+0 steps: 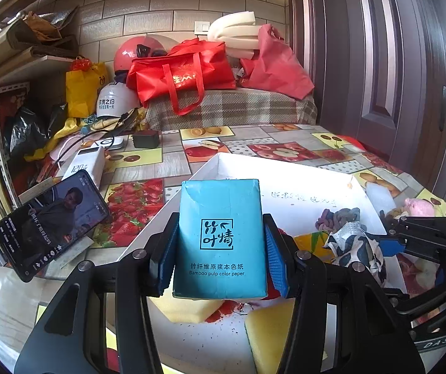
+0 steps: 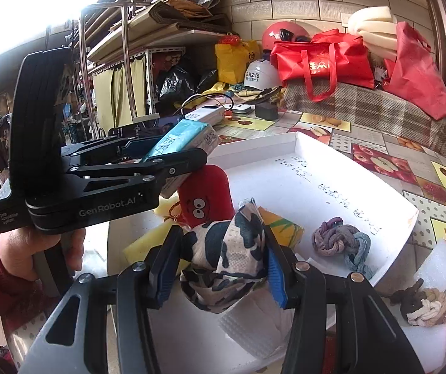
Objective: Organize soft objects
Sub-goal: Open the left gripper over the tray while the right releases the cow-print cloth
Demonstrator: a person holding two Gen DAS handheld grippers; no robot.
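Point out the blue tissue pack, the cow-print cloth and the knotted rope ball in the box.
blue tissue pack [image 1: 220, 240], left wrist view, on its printed front face.
cow-print cloth [image 2: 226, 249], right wrist view, on the bunched middle between the pads.
knotted rope ball [image 2: 336, 238], right wrist view, on the knot's centre.

Left gripper [image 1: 220, 249] clamped on a load, right gripper [image 2: 220, 261] likewise, both angled downward

Blue tissue pack [image 1: 220, 240] reads "Bamboo pulp color paper"; white power bank [image 1: 85, 163], at ten o'clock of it, "120"; left gripper [image 2: 188, 152] body, "GenRobot.AI" and "Data Acquisition System".
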